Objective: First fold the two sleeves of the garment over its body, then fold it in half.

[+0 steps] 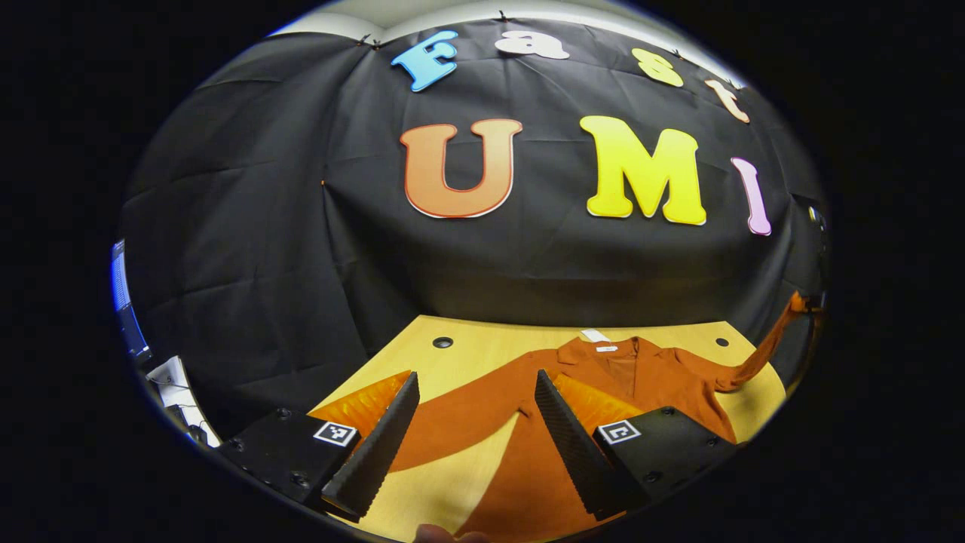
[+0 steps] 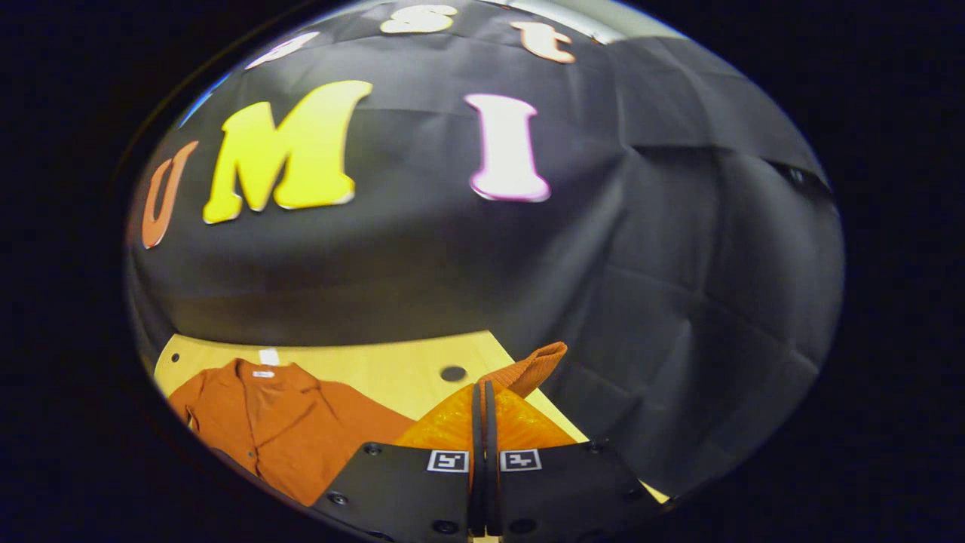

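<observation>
The garment (image 1: 543,452) is an orange shirt with a collar. It lies flat on the table (image 1: 482,335), front side up, with the collar (image 1: 607,348) toward the far edge and a white tag (image 1: 594,335) just behind it. One sleeve (image 1: 460,418) lies spread flat on the wood and reaches out to the side. The other sleeve (image 1: 761,354) rises from the shoulder up and away from the table, so it is lifted, not resting.

In the right gripper view, the right gripper (image 2: 485,400) is closed on the cuff (image 2: 531,369) of that lifted sleeve; its fingers stand pressed together with the ribbed cloth between and above them. The left gripper (image 1: 476,418) hovers above the flat sleeve with its fingers wide apart, and I see no cloth between them.

I judge that the step in hand is the first sleeve fold, with the right gripper carrying its cuff over the body (image 2: 279,430). To do it well, the grip should stay firm until the cuff is above the chest. The hand should travel low and straight across, so that the fold line falls at the shoulder seam and the body is not dragged along. Only then should the cuff be laid down and released. The left gripper can come down on the flat sleeve near its end and take the cuff there.
</observation>
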The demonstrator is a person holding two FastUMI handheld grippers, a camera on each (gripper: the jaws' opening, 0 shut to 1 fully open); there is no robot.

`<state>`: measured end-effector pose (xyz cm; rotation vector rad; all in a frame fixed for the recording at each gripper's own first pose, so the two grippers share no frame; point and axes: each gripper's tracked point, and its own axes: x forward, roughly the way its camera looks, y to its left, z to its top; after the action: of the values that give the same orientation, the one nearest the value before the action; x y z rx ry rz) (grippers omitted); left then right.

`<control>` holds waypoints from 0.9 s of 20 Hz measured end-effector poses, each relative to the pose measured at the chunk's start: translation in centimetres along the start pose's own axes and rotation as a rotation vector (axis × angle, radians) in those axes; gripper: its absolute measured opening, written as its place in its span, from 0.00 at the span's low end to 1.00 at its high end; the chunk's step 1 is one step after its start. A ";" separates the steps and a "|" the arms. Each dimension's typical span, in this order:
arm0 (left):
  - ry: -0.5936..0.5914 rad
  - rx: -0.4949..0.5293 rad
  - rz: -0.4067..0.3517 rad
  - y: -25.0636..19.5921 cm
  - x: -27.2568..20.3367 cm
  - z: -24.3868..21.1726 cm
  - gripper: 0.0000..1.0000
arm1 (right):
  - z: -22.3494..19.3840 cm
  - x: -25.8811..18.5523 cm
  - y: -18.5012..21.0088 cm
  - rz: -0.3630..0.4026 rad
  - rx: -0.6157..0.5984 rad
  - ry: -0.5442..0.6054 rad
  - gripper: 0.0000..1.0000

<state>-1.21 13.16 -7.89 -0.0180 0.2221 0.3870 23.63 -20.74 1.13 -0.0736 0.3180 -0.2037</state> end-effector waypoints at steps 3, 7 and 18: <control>-0.013 -0.018 0.041 4.2 0.0 -0.6 1.00 | 5.0 -0.7 9.1 0.114 -0.069 -0.061 0.00; -0.005 -0.066 0.122 10.1 -0.5 -1.6 1.00 | 5.5 -1.3 22.6 0.276 -0.145 -0.086 0.00; 0.068 -0.112 0.286 21.2 -3.8 -4.8 1.00 | -15.5 -1.4 47.3 0.503 -0.259 0.215 0.01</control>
<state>-13.67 31.03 -11.25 -0.1106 0.2713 0.6844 26.26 25.18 -18.00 -0.2251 0.5648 0.3321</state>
